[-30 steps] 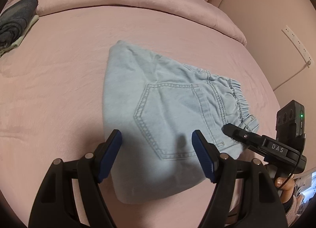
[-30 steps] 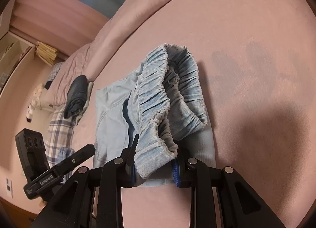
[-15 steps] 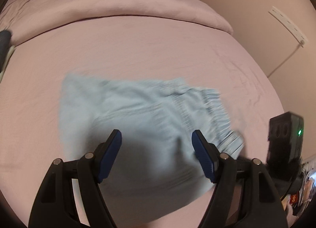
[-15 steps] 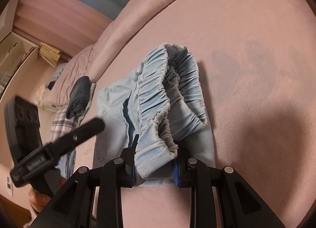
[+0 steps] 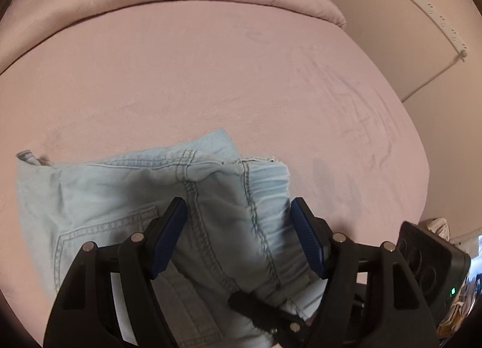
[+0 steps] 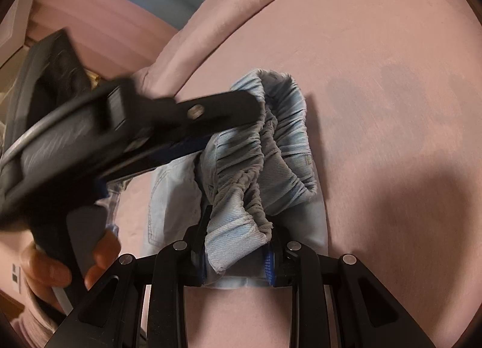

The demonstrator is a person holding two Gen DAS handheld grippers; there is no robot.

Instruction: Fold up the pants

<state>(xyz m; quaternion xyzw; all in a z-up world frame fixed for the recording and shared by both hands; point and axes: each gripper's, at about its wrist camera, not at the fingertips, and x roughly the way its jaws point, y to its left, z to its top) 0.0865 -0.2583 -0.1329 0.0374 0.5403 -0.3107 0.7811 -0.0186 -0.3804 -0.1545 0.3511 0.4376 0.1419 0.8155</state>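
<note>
The gathered elastic waistband could be pulled out of the right gripper, whose fingers are clamped narrowly on its corner, if the left gripper, fingers spread wide and pressing nothing, is closed on too few layers and the fold is dragged askew. The light blue denim pants are seen folded and rumpled on the pink bed, waistband bunched nearest the right gripper.

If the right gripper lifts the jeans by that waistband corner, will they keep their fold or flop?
Probably flop: the jeans are soft denim, sagging and creasing where they lie. The elastic waistband bunches loosely above the right gripper, so it likely stretches. The ribbed weave should resist slipping.
</note>
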